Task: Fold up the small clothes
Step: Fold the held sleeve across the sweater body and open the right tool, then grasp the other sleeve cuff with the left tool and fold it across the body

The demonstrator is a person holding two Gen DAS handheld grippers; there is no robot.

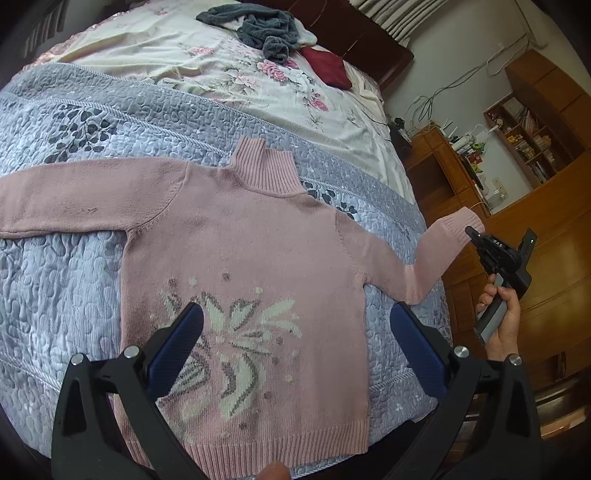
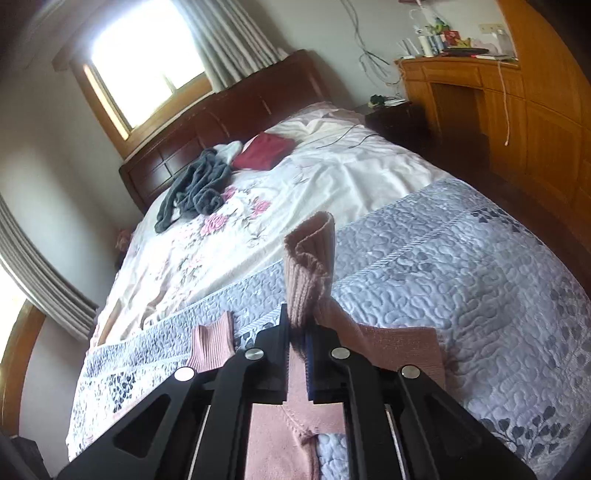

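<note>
The bed (image 1: 92, 258) carries a pink sweater (image 1: 240, 240), grey garment (image 1: 266, 27) and red cloth (image 1: 327, 66).

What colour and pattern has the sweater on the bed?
The sweater is pink, with a white and grey flower design on its lower front; the left wrist view shows it best.

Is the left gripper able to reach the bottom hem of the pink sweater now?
Probably yes. The left gripper hangs open right above the pink sweater, and its bottom hem lies flat and uncovered on the quilt. Nothing blocks the way.
</note>
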